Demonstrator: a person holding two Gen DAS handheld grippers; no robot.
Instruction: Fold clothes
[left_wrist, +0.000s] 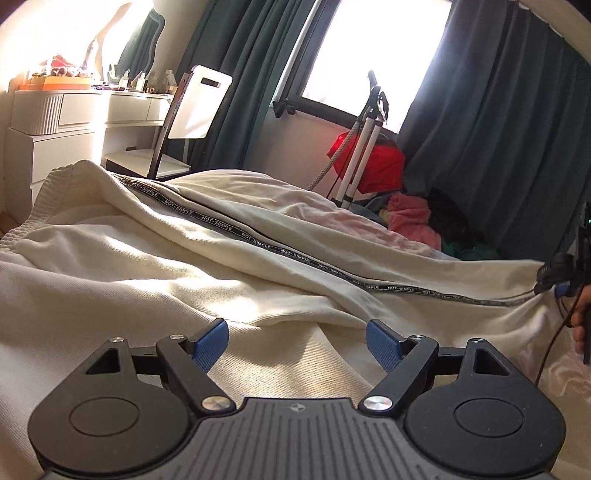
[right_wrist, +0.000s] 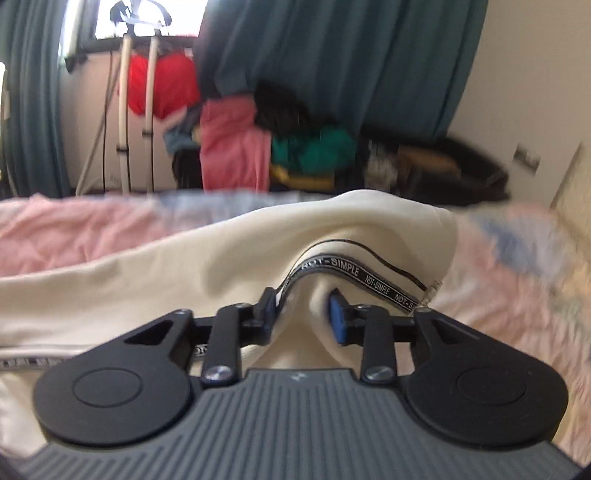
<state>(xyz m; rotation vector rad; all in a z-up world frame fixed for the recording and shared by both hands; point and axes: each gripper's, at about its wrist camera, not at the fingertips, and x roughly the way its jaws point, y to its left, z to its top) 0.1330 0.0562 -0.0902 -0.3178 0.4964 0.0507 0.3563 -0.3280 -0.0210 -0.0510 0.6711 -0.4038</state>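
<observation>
From the left wrist, the left gripper (left_wrist: 295, 341) has its blue fingers wide apart, with nothing between them. The cream trousers (left_wrist: 229, 236) lie spread on the bed just ahead. A white chair (left_wrist: 195, 110) stands behind.

From the right wrist, the right gripper (right_wrist: 304, 314) pinches a bunched fold of the trousers (right_wrist: 258, 240). A pile of clothes (right_wrist: 280, 147) sits beyond the pink bedsheet (right_wrist: 74, 229).

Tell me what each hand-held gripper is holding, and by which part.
The right hand-held gripper pinches the cream garment at a bunched fold beside its lettered black tape. The left hand-held gripper is open, holding nothing.
</observation>
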